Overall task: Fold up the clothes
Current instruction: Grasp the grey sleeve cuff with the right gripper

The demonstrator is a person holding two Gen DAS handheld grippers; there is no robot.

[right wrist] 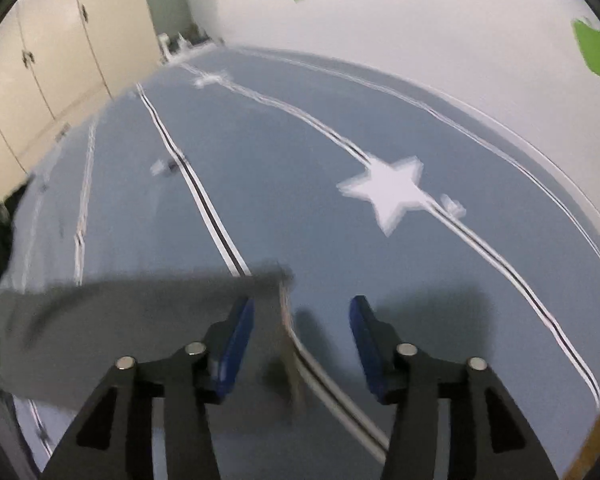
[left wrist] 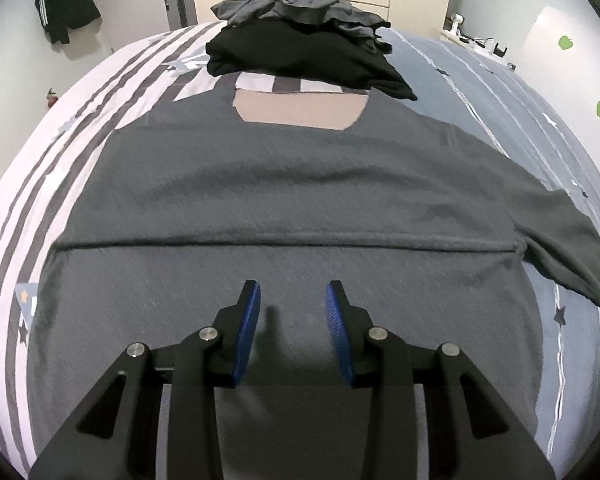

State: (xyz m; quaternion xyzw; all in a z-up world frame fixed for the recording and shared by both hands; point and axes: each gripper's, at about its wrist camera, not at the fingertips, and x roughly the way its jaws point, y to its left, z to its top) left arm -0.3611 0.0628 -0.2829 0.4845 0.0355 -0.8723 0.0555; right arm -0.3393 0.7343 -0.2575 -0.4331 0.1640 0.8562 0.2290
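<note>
Black linkages of the left gripper [left wrist: 293,292] fill the 6 o'clock edge of the left wrist view, blue pads parted with nothing between them, poised just above the cloth. From there, by size: the bed [left wrist: 572,152], in striped and starred bedding, spreads across both views and serves as the folding surface. On it a dark grey shirt [left wrist: 260,184] lies flat, neck opening toward 12 o'clock, a straight crease running 9 to 3 o'clock across its body, and one sleeve [left wrist: 572,248] angled out toward 3 o'clock. That spread-out lie looks meant to keep edges reachable for folding; whether the crease marks a fold underway cannot be settled.

At 12 o'clock a black folded garment [left wrist: 300,56] carries a rumpled grey heap [left wrist: 300,4], probably parked clear of the working area. No basket or bin shows; nothing here holds the clothes but the bed.

In the blurred right wrist view, the right gripper [right wrist: 302,312] also stands wide, straddling what seems to be the sleeve's cuff end [right wrist: 172,308]: one pad over cloth, the other over bare bedding, likely lined up to pinch that edge.
</note>
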